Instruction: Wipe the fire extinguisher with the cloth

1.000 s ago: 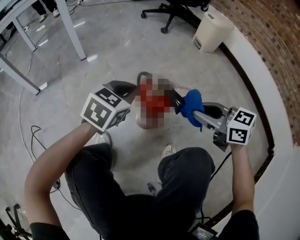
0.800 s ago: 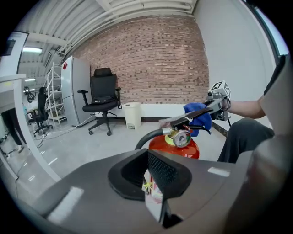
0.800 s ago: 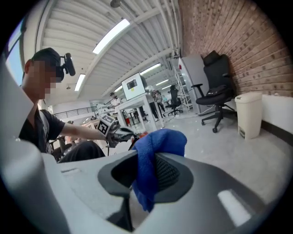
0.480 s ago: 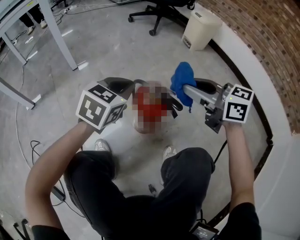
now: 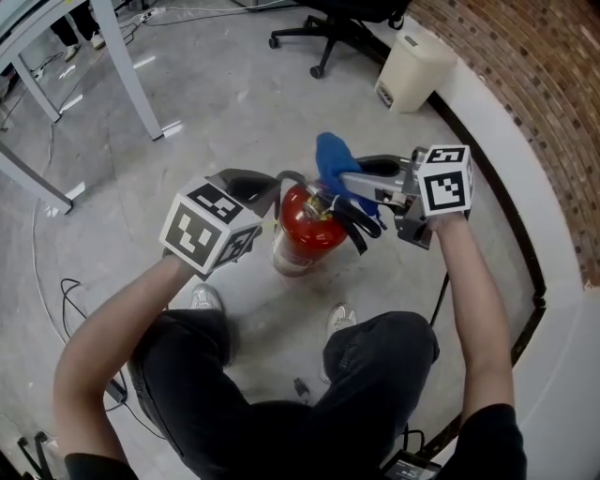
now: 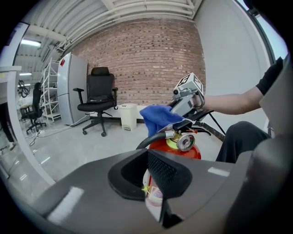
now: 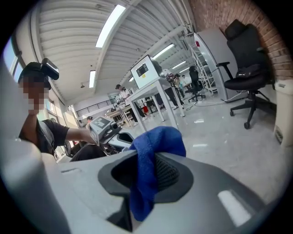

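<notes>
With the fire extinguisher (image 5: 302,236) as the centre of the dial in the head view, it stands on the floor (image 5: 234,103) ahead of the person's feet, one shoe (image 5: 207,297) at 8 o'clock and the other at 5. The left gripper (image 5: 265,185) sits just beside its upper end at 11 o'clock. The right gripper (image 5: 347,178) reaches in from 2 o'clock, with the cloth (image 5: 330,157) between its jaws, above the extinguisher's valve end at about 12 to 1. Farther out, a table leg (image 5: 127,66) stands between 10 and 11, an office chair (image 5: 342,23) at 12, a bin (image 5: 412,67) at 1 just beside the wall (image 5: 525,66), and a cable (image 5: 66,267) lies at 9.
</notes>
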A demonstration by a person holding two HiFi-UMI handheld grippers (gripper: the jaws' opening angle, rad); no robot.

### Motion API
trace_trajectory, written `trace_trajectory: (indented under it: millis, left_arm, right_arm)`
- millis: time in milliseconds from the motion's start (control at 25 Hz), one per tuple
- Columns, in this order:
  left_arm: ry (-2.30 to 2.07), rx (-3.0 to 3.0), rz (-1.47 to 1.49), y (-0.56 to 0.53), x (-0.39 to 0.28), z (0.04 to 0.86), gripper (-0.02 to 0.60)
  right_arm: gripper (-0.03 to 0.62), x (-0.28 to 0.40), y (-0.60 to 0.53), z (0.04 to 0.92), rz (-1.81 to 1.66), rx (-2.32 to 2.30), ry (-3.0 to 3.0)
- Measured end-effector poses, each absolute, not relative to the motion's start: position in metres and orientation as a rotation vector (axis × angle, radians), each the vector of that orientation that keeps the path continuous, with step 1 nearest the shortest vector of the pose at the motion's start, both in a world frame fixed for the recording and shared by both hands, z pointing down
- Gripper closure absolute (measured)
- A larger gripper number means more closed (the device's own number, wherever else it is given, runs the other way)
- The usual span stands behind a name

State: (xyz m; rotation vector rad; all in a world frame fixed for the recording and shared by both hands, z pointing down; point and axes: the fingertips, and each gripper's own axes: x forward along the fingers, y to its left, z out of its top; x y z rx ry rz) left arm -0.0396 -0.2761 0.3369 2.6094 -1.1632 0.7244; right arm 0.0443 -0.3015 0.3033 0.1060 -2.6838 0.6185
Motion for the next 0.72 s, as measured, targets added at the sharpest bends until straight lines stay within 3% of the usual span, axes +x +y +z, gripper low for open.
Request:
trace_trajectory:
  millis: [360,480,720]
  left_arm:
    - [-1.164,2.536,0.742,-0.276,-0.049,0.353,0.575]
    - [-1.178,2.526,0.761,-0.279,-0.051,0.352,0.575]
    - [-1.202,2.552,0.78,-0.276,-0.04,0.339,0.575]
  right_arm:
    - [0.508,0.035,-0.338,0.35,0.685,0.168,-2.597]
    - [0.507,0.035,-0.354,0.371,0.561,0.304,-2.507]
    - [0.508,0.031,-0.34,0.323,0.348,0.278,-2.552]
